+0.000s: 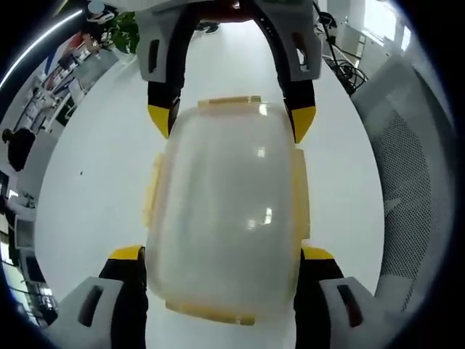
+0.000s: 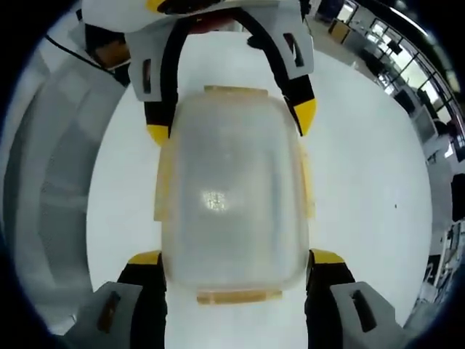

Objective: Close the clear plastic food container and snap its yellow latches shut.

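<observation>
White worktop [image 1: 94,182], office behind. Clear container [image 1: 229,211] sits mid-worktop, lid on. Left gripper [image 1: 221,258] and right gripper [image 2: 236,262] face each other across it, jaws open, straddling its ends. Yellow latches [image 1: 152,190] appear splayed outward; snapping probably remains.

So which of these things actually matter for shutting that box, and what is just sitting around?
Part of the job:
- clear plastic food container, lid on
- its yellow latches
- left gripper, a jaw on each side of the container
- right gripper, placed likewise from the opposite end

Just lying about:
- white table
- grey mesh chair
- potted plant
</observation>
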`<move>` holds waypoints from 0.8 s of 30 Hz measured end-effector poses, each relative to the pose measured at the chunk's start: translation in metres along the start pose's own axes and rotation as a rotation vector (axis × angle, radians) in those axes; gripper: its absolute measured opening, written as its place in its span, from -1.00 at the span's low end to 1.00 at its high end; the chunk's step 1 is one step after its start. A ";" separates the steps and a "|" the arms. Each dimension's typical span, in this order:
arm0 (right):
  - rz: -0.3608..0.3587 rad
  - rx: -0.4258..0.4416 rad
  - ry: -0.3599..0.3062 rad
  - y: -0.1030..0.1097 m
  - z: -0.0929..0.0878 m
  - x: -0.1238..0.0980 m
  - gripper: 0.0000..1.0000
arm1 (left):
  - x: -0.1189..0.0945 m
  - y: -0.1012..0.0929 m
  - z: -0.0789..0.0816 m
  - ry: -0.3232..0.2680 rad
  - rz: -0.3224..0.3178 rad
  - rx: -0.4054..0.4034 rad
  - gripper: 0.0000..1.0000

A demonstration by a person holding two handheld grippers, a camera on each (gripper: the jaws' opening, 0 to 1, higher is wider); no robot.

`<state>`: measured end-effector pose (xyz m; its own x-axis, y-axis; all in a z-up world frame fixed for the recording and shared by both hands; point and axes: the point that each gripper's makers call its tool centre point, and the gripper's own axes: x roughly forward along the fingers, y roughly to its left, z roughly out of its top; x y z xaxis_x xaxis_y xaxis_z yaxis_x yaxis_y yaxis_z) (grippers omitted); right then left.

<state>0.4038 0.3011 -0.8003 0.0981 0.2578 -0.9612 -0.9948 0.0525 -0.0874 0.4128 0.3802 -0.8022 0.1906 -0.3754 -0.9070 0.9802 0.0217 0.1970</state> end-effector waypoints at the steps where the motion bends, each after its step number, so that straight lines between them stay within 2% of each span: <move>1: -0.001 0.000 0.001 0.000 0.000 -0.001 0.57 | 0.000 0.001 0.000 -0.001 0.001 0.001 0.67; 11: -0.012 0.015 -0.003 -0.001 0.001 0.000 0.59 | 0.000 0.002 -0.001 0.004 0.002 0.014 0.68; 15: -0.020 0.041 -0.040 -0.001 0.005 -0.002 0.60 | -0.001 0.003 -0.003 0.003 0.017 0.032 0.69; 17: -0.034 0.071 -0.055 -0.002 0.006 -0.004 0.70 | -0.005 0.004 -0.003 -0.010 0.024 0.008 0.72; 20: -0.054 0.082 -0.074 0.001 0.006 -0.007 0.75 | -0.014 0.011 0.001 -0.054 0.069 -0.035 0.88; 24: -0.078 0.102 -0.087 0.003 0.003 -0.010 0.77 | -0.022 0.012 -0.001 -0.076 0.081 -0.068 0.88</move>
<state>0.3995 0.3016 -0.7904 0.1813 0.3317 -0.9258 -0.9765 0.1725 -0.1294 0.4204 0.3894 -0.7806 0.2671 -0.4387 -0.8580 0.9637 0.1162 0.2405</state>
